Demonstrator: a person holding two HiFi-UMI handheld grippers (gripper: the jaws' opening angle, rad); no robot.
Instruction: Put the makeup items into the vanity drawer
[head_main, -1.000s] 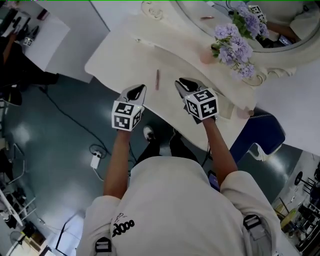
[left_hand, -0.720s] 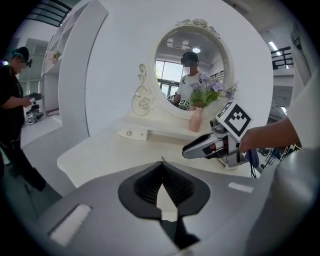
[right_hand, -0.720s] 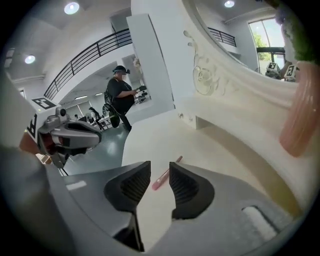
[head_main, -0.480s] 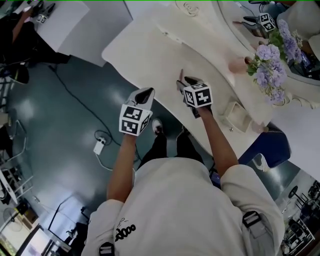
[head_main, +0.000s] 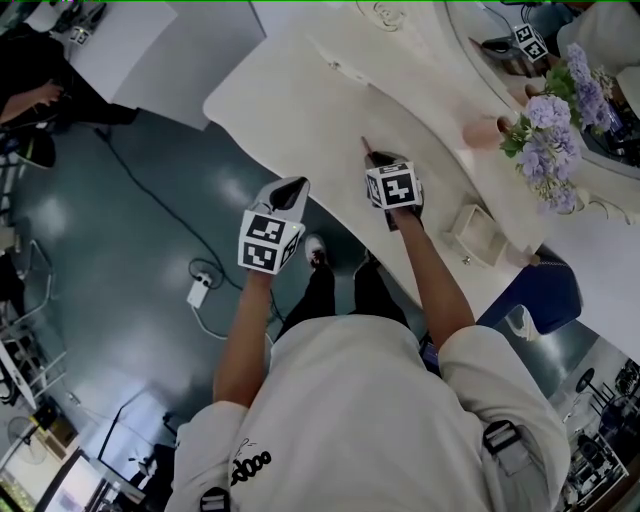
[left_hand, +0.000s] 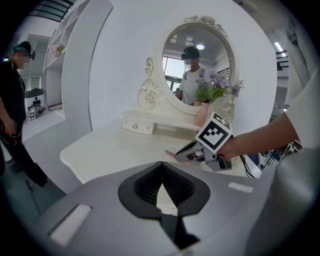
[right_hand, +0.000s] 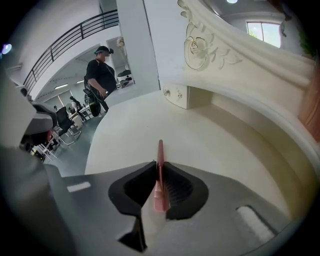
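A thin pink makeup pencil (right_hand: 160, 155) lies on the cream vanity top (head_main: 290, 90), and its tip (head_main: 363, 143) pokes out ahead of my right gripper (head_main: 375, 158). The right gripper (right_hand: 156, 167) has the pencil between its jaws; they are closing and the pads press on it. My left gripper (head_main: 292, 185) hangs just off the vanity's front edge, over the floor, shut with nothing in it (left_hand: 161, 172). In the left gripper view the right gripper (left_hand: 187, 152) is low over the table. A small closed drawer (right_hand: 177, 95) sits under the mirror base.
A pink vase (head_main: 480, 130) of purple flowers (head_main: 545, 110) stands by the oval mirror (left_hand: 197, 70). A small white open box (head_main: 475, 235) sits right of my right arm. A blue seat (head_main: 540, 285) is below the table, and a person in black (right_hand: 100, 75) stands at the left.
The right gripper moved forward to the pink pencil, opened wide, then closed around it. The left gripper stayed shut at the table's edge.
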